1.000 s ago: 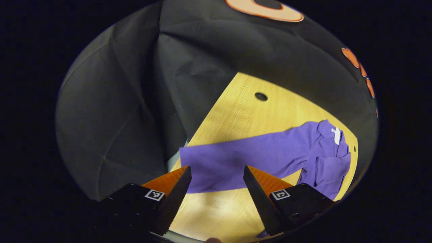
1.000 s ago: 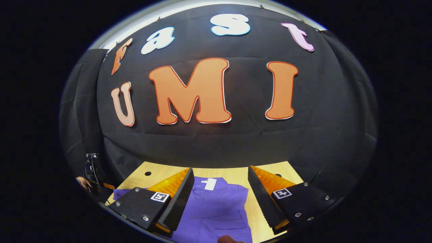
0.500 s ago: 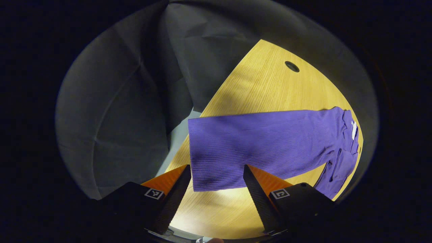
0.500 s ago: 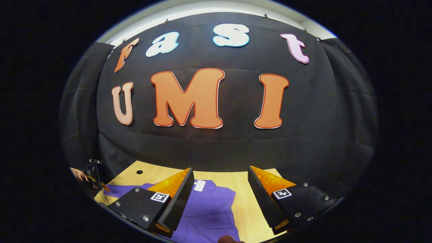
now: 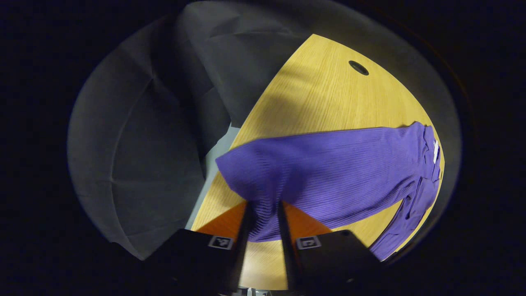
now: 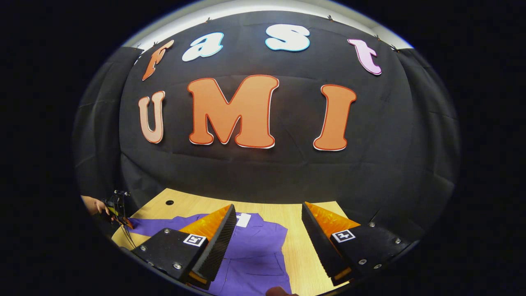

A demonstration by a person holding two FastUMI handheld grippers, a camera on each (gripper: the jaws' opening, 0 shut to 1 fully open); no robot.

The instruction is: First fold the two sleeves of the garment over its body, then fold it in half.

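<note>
A purple ribbed garment lies on the wooden table. In the left gripper view its long sleeve runs from the cuff near me to the body at the far right. My left gripper is shut on the cuff end, and fabric bunches between its fingers. In the right gripper view my right gripper hangs open above the garment's body, near the white neck label, holding nothing. The left gripper and the hand holding it appear at the far left, at the sleeve's end.
The table has a round cable hole near its far corner, also seen as a hole in the right gripper view. Black cloth walls close the booth behind and beside the table. Bare wood lies right of the garment.
My left gripper came down onto the sleeve cuff and shut on it; the cuff is now bunched and slightly lifted. The right gripper stayed open, barely shifting over the body.
</note>
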